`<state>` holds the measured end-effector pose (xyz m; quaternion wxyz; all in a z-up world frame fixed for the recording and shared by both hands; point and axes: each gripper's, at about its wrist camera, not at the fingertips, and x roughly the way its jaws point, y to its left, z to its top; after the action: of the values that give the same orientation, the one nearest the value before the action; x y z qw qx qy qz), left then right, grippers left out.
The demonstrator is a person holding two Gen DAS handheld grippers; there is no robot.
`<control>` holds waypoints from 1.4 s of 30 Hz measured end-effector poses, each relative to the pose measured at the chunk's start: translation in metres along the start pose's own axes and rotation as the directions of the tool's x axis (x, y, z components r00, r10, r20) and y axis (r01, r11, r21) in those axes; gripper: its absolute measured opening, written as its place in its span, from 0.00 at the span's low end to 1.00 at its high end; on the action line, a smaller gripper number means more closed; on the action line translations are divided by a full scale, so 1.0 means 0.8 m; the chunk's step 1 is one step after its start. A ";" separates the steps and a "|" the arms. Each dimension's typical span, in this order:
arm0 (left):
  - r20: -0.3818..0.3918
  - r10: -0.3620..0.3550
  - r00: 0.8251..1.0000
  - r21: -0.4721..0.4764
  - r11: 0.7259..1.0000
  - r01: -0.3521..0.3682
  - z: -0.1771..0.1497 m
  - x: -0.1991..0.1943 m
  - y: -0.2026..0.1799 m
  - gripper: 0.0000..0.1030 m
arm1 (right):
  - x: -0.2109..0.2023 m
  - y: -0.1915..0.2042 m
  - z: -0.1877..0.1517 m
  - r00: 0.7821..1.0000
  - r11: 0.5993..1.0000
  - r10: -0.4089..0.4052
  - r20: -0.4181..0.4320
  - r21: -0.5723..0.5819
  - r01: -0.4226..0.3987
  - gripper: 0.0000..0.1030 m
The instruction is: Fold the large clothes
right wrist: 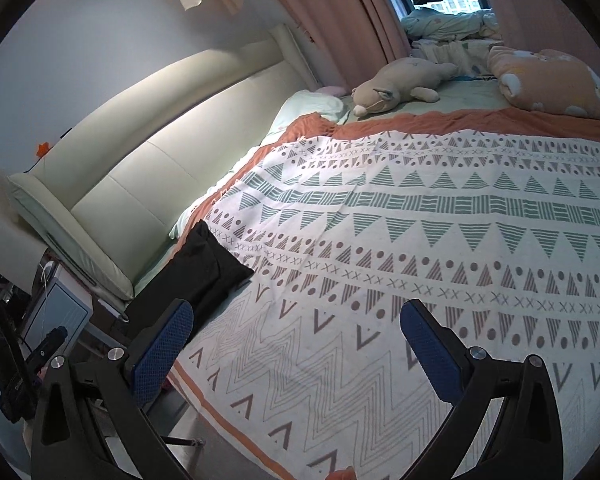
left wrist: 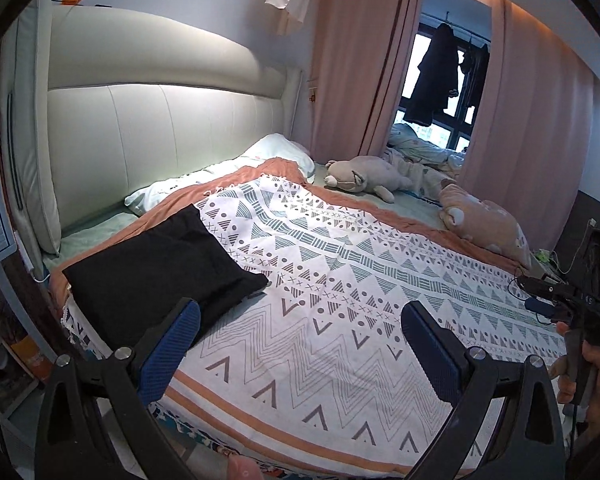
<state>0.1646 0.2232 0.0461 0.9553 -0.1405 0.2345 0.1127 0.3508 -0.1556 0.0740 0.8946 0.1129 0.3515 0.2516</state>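
The folded black garment (left wrist: 168,264) lies partly hidden behind the left gripper (left wrist: 300,340), whose jaws stand released, as do the right gripper (right wrist: 296,340)'s; plush toys (left wrist: 360,178) sit beyond.

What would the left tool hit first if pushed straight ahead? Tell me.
Most likely the patterned blanket on the bed: the open left tool points down at it, with the folded black garment off beside its left finger. Depth is uncertain.
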 end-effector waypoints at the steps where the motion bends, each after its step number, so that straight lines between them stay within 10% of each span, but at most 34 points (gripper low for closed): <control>1: -0.001 -0.006 1.000 0.004 1.000 0.006 -0.003 -0.006 -0.005 1.00 | -0.010 -0.002 -0.003 1.000 1.000 0.002 0.005 0.005 -0.002 1.00; 23: -0.009 -0.152 0.988 0.152 0.977 0.152 -0.118 -0.115 -0.098 1.00 | -0.256 -0.029 -0.193 0.959 0.971 -0.226 0.172 -0.045 0.236 1.00; 29: -0.006 -0.188 0.982 0.191 0.964 0.186 -0.155 -0.140 -0.112 1.00 | -0.289 -0.025 -0.244 0.908 0.925 -0.372 0.192 -0.011 0.381 1.00; 42: -0.004 -0.198 0.980 0.184 0.963 0.195 -0.201 -0.181 -0.107 1.00 | -0.312 0.047 -0.328 0.887 0.905 -0.414 0.203 -0.013 0.425 1.00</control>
<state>-0.0037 0.0699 -0.0024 0.9723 -0.0738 0.2218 -0.0037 0.0005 -0.2494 0.0403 0.9608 0.0328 0.2709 0.0499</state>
